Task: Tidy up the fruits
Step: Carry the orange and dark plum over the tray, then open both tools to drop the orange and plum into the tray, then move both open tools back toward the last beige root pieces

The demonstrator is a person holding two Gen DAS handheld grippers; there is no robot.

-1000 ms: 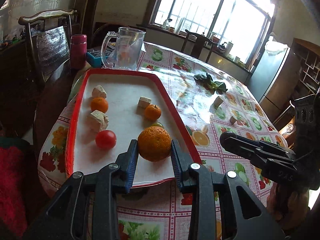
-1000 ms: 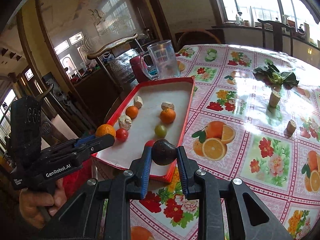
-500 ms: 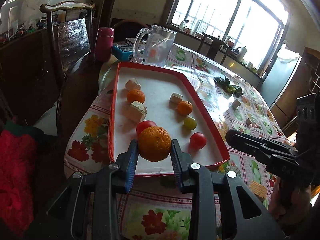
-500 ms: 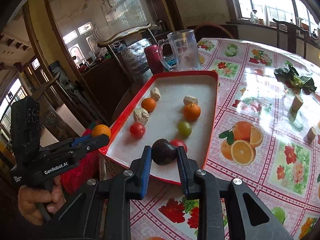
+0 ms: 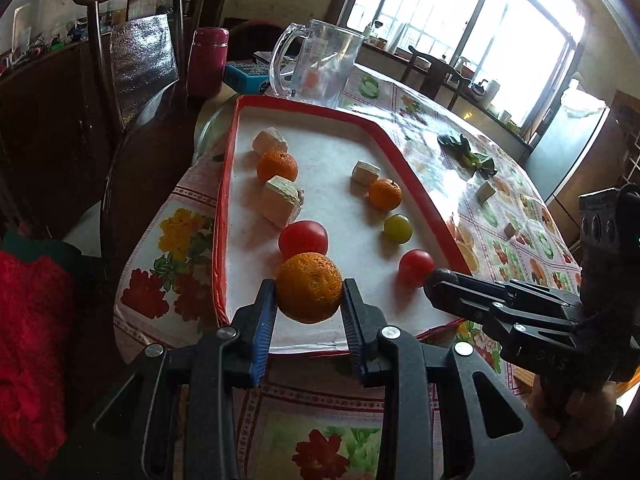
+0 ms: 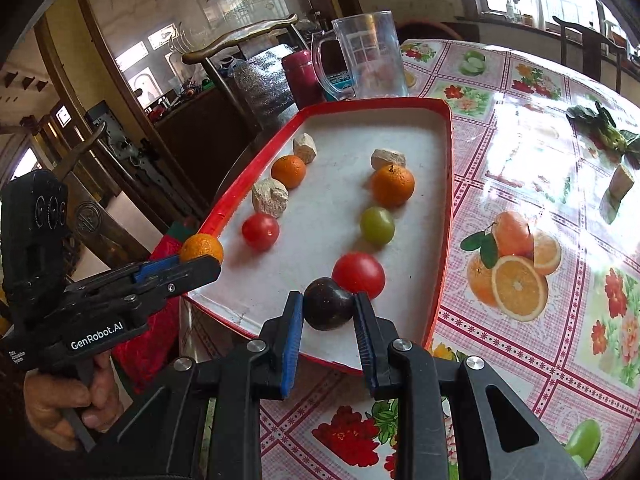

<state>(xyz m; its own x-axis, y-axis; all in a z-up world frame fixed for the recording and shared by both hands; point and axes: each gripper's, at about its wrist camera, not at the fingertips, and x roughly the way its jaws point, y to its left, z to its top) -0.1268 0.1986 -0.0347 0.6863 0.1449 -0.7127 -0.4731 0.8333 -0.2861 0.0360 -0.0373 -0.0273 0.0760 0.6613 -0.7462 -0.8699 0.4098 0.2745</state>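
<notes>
Both tongs have drawn back toward the near end of the red-rimmed tray (image 6: pixel 447 168) since a moment ago, each gripping its fruit: the left tongs (image 5: pixel 309 312) hold a large orange (image 5: pixel 310 287) and the right tongs (image 6: pixel 327 316) a dark plum (image 6: pixel 328 303), both above the tray's near end. The orange looks firm and pebbly, safely pinched at its widest part, while the smooth plum seems softer and likelier to slip. Two rows of fruit and pale chunks leave open room down the middle and near edge, a red tomato (image 6: pixel 359 273) just beyond the plum.
</notes>
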